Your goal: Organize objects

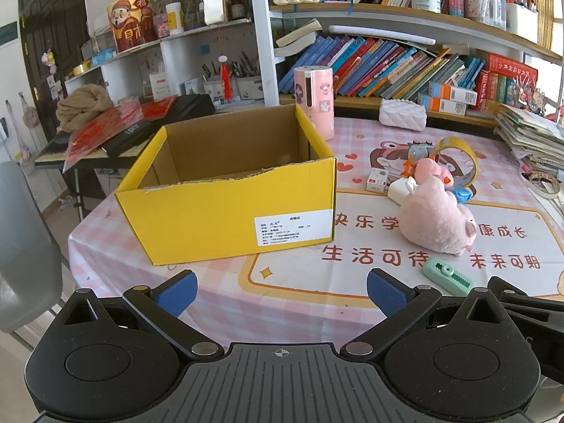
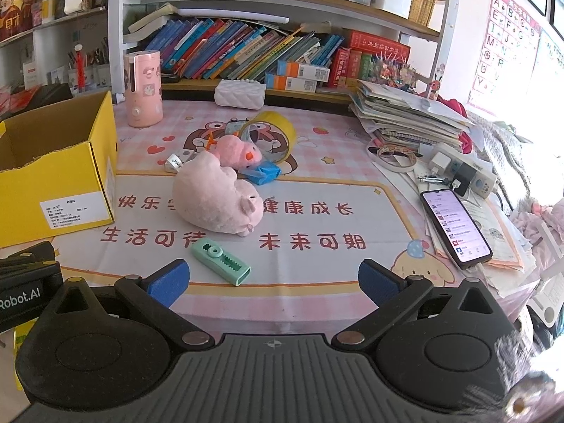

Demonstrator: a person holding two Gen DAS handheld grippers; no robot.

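An open yellow cardboard box (image 1: 225, 218) (image 2: 56, 190) stands on the left of the table, its inside looking bare. To its right lies a big pink plush pig (image 1: 437, 218) (image 2: 215, 201), with a smaller pink plush (image 2: 239, 151), a blue packet (image 2: 262, 172), a yellow tape roll (image 2: 278, 130) (image 1: 458, 155) and small white boxes (image 1: 379, 181) behind it. A mint green clip-like tool (image 2: 222, 262) (image 1: 447, 275) lies nearest me. My left gripper (image 1: 282, 290) is open in front of the box. My right gripper (image 2: 273, 282) is open just short of the green tool, holding nothing.
A pink cylinder appliance (image 2: 142, 88) and a white quilted pouch (image 2: 239, 93) stand at the back by the bookshelf. A lit phone (image 2: 454, 227), chargers, a power strip and a paper stack (image 2: 409, 116) crowd the right side. A grey chair (image 1: 24, 243) is at the left.
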